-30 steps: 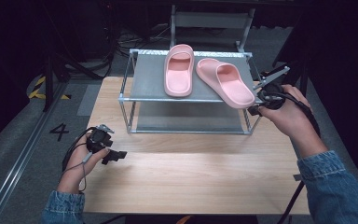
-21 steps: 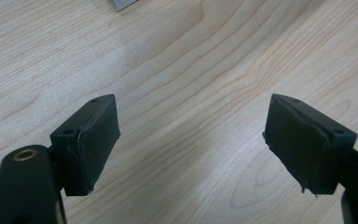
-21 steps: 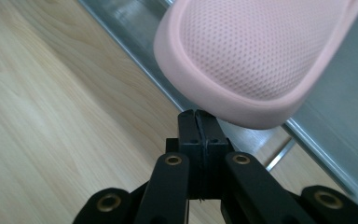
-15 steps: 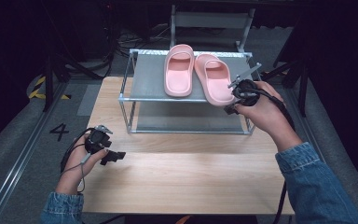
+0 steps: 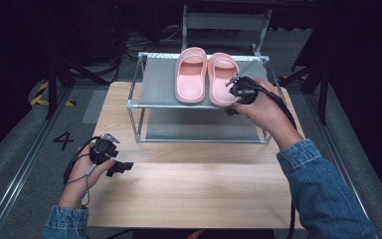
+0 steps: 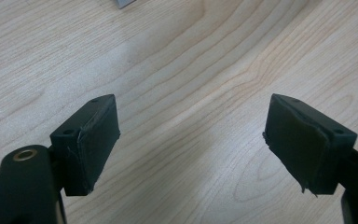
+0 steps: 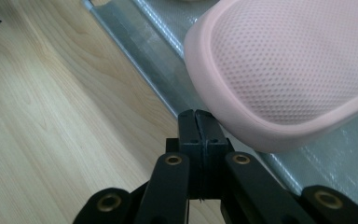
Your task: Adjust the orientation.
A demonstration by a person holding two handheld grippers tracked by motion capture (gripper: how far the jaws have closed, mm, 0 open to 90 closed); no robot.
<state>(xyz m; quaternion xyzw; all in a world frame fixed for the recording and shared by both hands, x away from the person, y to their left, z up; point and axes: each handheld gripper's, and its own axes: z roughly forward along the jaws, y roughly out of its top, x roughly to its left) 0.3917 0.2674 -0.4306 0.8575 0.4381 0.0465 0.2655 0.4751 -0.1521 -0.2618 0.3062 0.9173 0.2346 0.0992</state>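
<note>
High view: on the near left of the wooden desk [image 5: 189, 189], the left claw [image 5: 122, 167] rests with its jaws spread wide and nothing between them. Farther off, the right claw [image 5: 231, 94], jaws pressed together and gripping nothing, touches the heel of the right slipper [image 5: 222, 79] on the shelf [image 5: 159, 84]. That slipper lies just beside the left slipper [image 5: 191, 74], long axis near-to-far, toes pointing far.

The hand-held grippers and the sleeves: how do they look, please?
Both hand-held grippers, left and right, are black with brass-coloured rivets at the linkage joints. The left jaw pads are wedge-shaped blocks. A black cable trails from the right one. Both sleeves are blue denim.
</note>
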